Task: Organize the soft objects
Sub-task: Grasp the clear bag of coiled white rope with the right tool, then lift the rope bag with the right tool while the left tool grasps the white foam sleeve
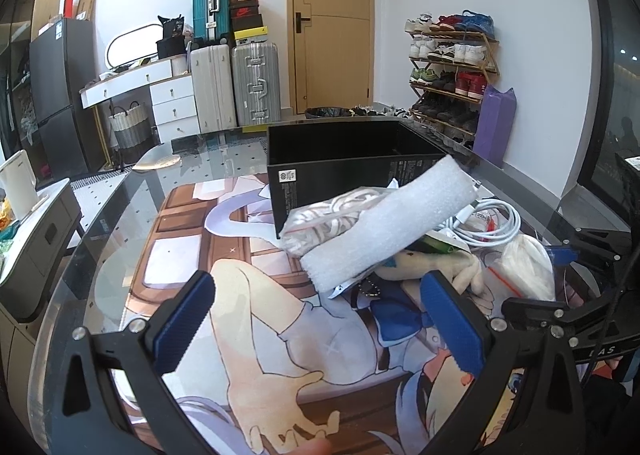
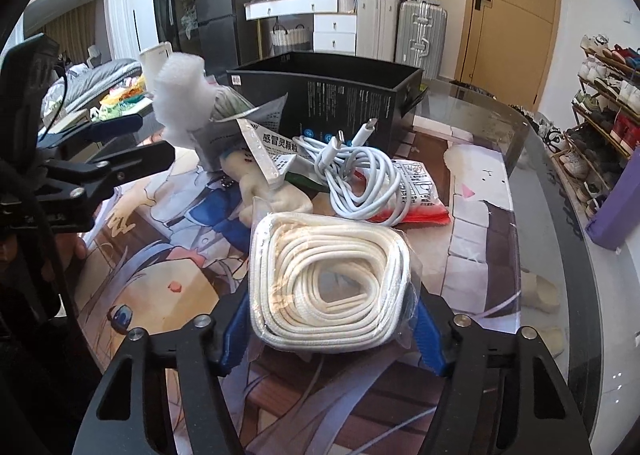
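A clear bag of coiled white rope (image 2: pixel 328 279) sits between the blue pads of my right gripper (image 2: pixel 328 321), and both pads press on its sides. My left gripper (image 1: pixel 320 319) hangs open over the printed mat with nothing between its fingers. Ahead of it lies a pile: a white foam sheet (image 1: pixel 384 223) leaning on a zip bag of pale cloth (image 1: pixel 332 219), a cream plush toy (image 1: pixel 440 263), and a coiled white cable (image 2: pixel 360 175). An open black box (image 1: pixel 340 159) stands behind the pile.
The pile rests on a glass table (image 1: pixel 120 191) covered by a printed mat (image 2: pixel 480 223). A medicine sachet (image 2: pixel 264 151) and a red-and-white packet (image 2: pixel 420 191) lie among the items. Suitcases, drawers, a door and a shoe rack (image 1: pixel 452 67) stand far behind.
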The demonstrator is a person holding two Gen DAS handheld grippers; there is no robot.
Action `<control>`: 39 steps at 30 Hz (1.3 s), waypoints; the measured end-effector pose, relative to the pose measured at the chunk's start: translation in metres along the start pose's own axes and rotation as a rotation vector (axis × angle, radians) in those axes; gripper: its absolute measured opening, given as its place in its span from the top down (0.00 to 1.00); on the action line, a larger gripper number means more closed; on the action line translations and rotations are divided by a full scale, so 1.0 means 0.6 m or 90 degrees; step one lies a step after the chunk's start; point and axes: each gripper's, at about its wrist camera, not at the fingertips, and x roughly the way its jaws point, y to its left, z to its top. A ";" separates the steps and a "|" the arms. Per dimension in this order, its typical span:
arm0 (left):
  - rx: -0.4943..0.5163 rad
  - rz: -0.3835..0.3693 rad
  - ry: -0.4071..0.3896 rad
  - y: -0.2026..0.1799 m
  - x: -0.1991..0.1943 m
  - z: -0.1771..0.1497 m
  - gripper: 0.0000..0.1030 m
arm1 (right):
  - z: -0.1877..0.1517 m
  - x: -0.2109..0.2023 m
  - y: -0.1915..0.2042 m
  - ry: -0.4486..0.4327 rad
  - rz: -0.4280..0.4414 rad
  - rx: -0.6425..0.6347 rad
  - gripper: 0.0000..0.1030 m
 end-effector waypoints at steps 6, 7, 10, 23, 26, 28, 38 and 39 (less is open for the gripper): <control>-0.023 -0.028 -0.008 0.000 -0.014 0.006 0.00 | -0.013 -0.038 0.000 -0.051 0.011 0.011 0.34; -0.028 -0.033 -0.008 0.000 -0.015 0.007 0.00 | -0.015 -0.045 0.000 -0.059 0.010 0.011 0.34; -0.028 -0.036 -0.009 -0.005 -0.018 0.011 0.00 | -0.017 -0.064 0.001 -0.084 0.008 0.010 0.34; -0.070 -0.085 0.002 -0.013 -0.026 0.040 0.00 | -0.007 -0.087 0.005 -0.114 0.003 0.008 0.34; -0.092 -0.124 0.011 -0.012 -0.030 0.043 0.00 | -0.006 -0.090 0.008 -0.117 0.007 0.005 0.34; -0.109 -0.149 0.011 -0.009 -0.035 0.046 0.00 | -0.006 -0.089 0.007 -0.116 0.009 0.005 0.34; -0.157 -0.180 0.067 0.007 0.000 0.059 0.00 | -0.005 -0.088 0.008 -0.117 0.013 0.005 0.34; -0.162 -0.180 0.074 0.008 0.005 0.058 0.00 | -0.005 -0.088 0.008 -0.117 0.014 0.005 0.34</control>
